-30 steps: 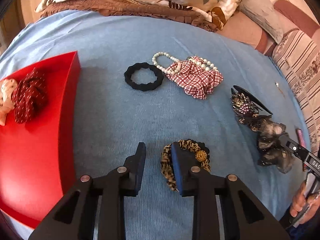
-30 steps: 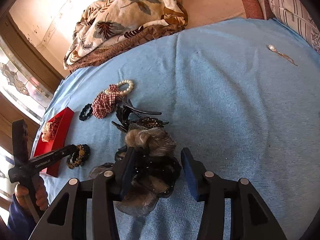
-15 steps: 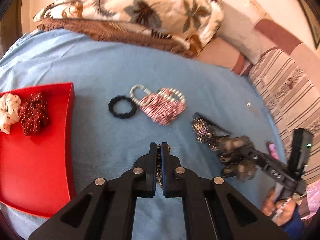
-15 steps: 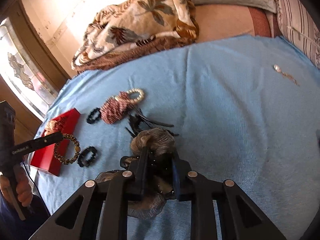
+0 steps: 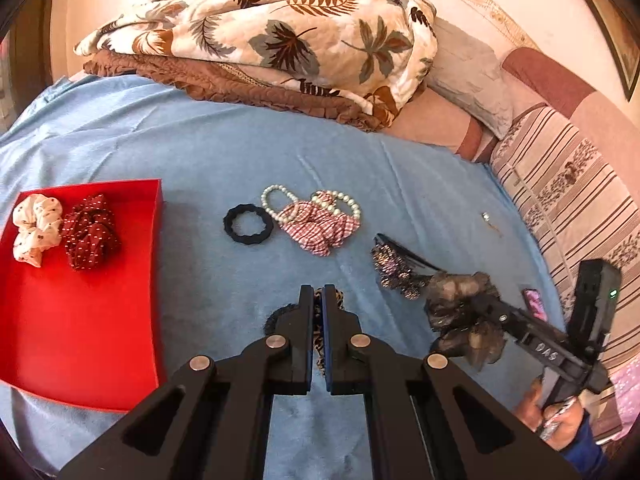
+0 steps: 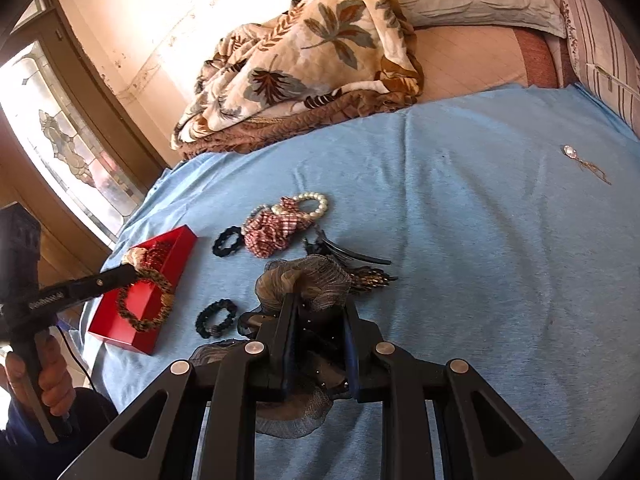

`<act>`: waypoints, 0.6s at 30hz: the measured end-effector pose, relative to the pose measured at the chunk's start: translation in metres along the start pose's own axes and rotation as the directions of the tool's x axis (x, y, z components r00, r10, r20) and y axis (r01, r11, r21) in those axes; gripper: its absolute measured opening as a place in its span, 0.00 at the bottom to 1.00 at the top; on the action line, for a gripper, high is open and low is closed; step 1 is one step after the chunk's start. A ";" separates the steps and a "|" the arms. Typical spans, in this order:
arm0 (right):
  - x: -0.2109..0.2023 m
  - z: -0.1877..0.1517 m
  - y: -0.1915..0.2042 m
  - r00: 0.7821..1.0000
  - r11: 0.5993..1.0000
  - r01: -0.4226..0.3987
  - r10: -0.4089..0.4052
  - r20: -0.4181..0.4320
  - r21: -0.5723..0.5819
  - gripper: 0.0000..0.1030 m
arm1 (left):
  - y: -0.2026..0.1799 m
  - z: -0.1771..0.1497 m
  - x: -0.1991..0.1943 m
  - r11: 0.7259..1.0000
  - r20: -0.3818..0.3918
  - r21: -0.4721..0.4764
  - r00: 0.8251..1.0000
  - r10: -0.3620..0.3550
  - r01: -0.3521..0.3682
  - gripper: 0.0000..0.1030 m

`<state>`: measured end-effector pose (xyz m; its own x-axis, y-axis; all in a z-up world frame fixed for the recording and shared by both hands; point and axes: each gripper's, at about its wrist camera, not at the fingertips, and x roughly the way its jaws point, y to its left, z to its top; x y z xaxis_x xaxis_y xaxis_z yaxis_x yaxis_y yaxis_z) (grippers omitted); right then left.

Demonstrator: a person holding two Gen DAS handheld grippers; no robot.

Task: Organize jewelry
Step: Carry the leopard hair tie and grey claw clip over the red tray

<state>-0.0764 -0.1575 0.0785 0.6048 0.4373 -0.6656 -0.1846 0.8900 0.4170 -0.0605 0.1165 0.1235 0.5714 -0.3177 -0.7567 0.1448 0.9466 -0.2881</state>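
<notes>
Both grippers have just closed and lifted: the left gripper (image 5: 318, 294), lower centre, pinches the leopard scrunchie (image 6: 145, 299), the right gripper (image 6: 320, 312) clamps the grey scrunchie (image 6: 316, 280), both clear of the blue sheet (image 5: 200, 152) and apparently bound for the red tray (image 5: 80, 320) at left.

Both wrist cameras angle down close over the blue bedsheet (image 5: 200, 152); each catches the red tray (image 5: 80, 320) and the other's gripper.
</notes>
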 end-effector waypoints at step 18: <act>0.002 -0.005 0.023 0.999 0.998 -0.039 0.039 -0.006 -0.041 0.22 | 0.033 -0.010 -0.038 0.992 0.049 -0.012 0.991 0.124 -0.124 0.03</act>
<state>-0.0833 -0.1352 0.0839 0.5929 0.4722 -0.6523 -0.2397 0.8768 0.4168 -0.0849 0.1592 0.1366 0.6241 -0.1947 -0.7567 0.0637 0.9779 -0.1991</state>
